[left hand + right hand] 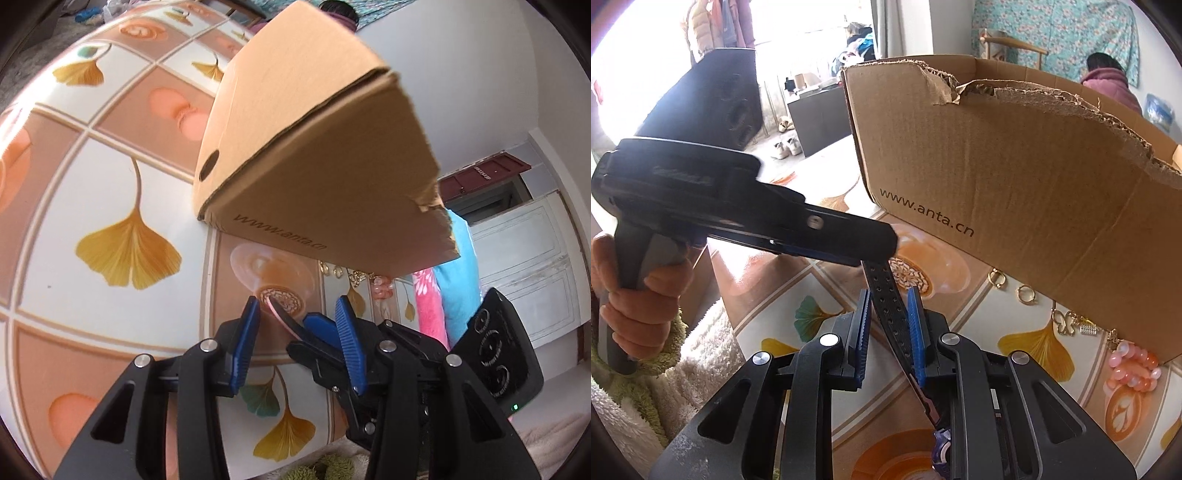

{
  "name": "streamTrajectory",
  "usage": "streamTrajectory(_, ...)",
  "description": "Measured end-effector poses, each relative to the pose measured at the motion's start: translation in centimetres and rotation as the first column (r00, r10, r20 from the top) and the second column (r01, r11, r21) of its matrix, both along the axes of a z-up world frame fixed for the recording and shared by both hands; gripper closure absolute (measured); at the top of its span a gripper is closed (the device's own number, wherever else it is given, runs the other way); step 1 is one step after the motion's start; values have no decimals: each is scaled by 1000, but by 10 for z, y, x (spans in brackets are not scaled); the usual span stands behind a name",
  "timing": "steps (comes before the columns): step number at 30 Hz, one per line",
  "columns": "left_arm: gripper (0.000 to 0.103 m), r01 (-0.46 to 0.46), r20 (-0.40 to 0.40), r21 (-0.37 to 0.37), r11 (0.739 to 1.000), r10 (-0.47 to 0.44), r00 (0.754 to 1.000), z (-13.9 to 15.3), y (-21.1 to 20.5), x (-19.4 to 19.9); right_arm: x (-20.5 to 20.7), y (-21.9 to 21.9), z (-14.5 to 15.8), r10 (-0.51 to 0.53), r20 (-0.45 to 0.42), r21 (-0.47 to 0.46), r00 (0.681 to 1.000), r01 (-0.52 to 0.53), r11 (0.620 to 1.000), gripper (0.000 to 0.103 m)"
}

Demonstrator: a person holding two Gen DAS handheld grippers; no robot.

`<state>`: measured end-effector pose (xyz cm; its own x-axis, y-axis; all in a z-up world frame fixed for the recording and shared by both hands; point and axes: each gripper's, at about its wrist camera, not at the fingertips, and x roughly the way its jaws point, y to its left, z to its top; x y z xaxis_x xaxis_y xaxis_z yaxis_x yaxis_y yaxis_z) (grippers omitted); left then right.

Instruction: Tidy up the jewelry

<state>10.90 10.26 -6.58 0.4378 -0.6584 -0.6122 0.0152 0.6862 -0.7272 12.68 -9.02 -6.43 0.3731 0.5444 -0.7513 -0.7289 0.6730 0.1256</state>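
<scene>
1. Left wrist view: left gripper [297, 314] stands part open; the tip of the watch strap [284, 320] lies between its fingers, contact not clear. The right gripper [325, 332] reaches in from the right, clamped on that strap. Cardboard box [314, 147] stands just beyond on the table [110, 184].
2. Right wrist view: right gripper [886, 314] clenched on the perforated black strap [886, 295]; watch face [942, 448] hangs below. Gold rings [1027, 293], chain [1067, 321] and pink bead bracelet [1134, 365] lie against the box wall [1015, 177].
3. Judgement: step is a two-handed hold of the watch; next, lift it over the torn rim into the box.
</scene>
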Motion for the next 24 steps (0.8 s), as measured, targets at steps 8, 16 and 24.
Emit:
streamTrajectory(8, 95, 30, -24, 110, 993, -28, 999, 0, -18, 6, 0, -5, -4, 1, 23, 0, 1000, -1, 1000, 85)
streamTrajectory(16, 98, 54, 43, 320, 946, -71, 997, 13, -45, -1, -11, -27, 7, -28, 23, 0, 999, 28, 1000, 66)
streamTrajectory(24, 98, 49, 117, 575, 817, -141, 983, 25, -77, -19, -29, -127, 24, -324, -131, 57, 937, 333, 941, 60)
